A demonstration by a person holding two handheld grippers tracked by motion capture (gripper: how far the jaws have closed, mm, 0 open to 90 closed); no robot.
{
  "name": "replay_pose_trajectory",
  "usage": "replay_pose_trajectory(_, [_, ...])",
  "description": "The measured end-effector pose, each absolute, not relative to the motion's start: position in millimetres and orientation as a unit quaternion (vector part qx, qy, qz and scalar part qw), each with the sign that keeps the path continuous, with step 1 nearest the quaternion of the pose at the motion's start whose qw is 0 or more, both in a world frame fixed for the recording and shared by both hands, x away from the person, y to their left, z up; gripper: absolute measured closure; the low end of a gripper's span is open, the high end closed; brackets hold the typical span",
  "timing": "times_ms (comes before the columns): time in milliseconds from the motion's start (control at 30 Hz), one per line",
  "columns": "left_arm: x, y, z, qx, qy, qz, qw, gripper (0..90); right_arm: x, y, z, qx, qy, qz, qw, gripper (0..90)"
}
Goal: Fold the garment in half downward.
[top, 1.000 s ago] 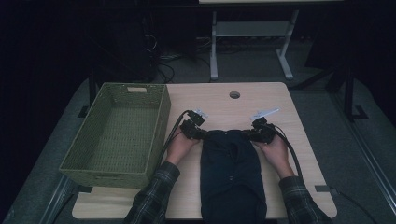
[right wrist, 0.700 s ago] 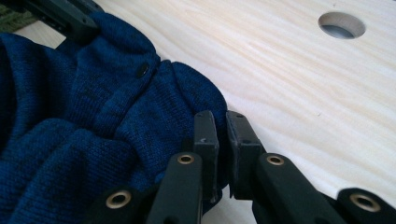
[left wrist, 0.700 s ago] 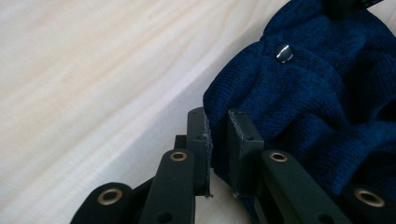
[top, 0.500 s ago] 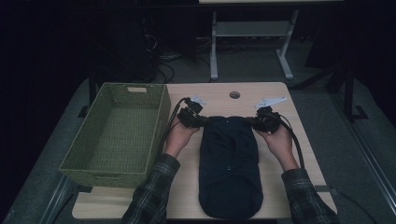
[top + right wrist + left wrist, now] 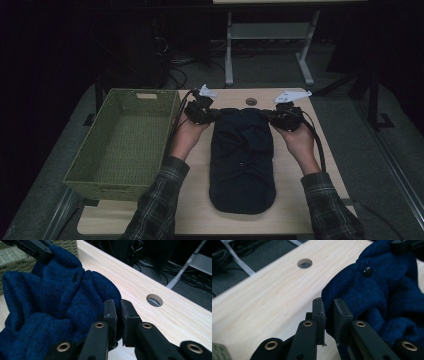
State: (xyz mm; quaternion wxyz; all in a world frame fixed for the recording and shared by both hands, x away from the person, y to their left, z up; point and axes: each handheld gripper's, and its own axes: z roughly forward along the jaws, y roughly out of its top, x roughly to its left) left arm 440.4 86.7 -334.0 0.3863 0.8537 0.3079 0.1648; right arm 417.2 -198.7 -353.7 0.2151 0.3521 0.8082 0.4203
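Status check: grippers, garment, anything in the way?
Left gripper and right gripper both shut on the sweater's far corners. Far edge raised, the rest on the table. Basket to the left, apart.

Navy-blue knit garment (image 5: 242, 160) with a black button (image 5: 367, 270) (glossy); olive-green woven basket (image 5: 85, 172); pale wood-grain table (image 5: 195, 215); plaid sleeves (image 5: 156, 205); black grippers.

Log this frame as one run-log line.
left gripper: shut on navy cardigan | right gripper: shut on navy cardigan | far edge raised off table | basket: empty
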Motion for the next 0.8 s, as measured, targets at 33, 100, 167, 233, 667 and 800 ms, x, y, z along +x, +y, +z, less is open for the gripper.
replay_pose_trajectory(33, [440.0, 86.3, -330.8, 0.853, 0.308, 0.168, 0.387, 80.5, 417.5, -198.7, -350.3, 0.351, 0.806, 0.423, 0.219, 84.0])
replay_pose_trajectory(100, [439.0, 84.8, -322.0, 0.850, 0.305, 0.177, 0.390, 80.5, 418.2, -199.3, -344.0, 0.350, 0.803, 0.426, 0.226, 84.0])
replay_pose_trajectory(167, [436.4, 83.6, -314.2, 0.848, 0.302, 0.187, 0.394, 80.4, 418.0, -200.1, -335.5, 0.348, 0.797, 0.434, 0.235, 84.0])
replay_pose_trajectory(233, [432.1, 83.1, -310.3, 0.848, 0.296, 0.194, 0.394, 80.3, 415.6, -200.6, -329.4, 0.342, 0.796, 0.438, 0.241, 83.9])
replay_pose_trajectory(667, [396.9, 88.7, -341.3, 0.854, 0.282, 0.159, 0.406, 79.2, 374.9, -204.3, -349.7, 0.320, 0.804, 0.447, 0.227, 82.5])
replay_pose_trajectory(800, [392.7, 90.5, -340.4, 0.856, 0.277, 0.165, 0.405, 79.3, 365.5, -201.8, -354.4, 0.313, 0.805, 0.446, 0.233, 82.6])
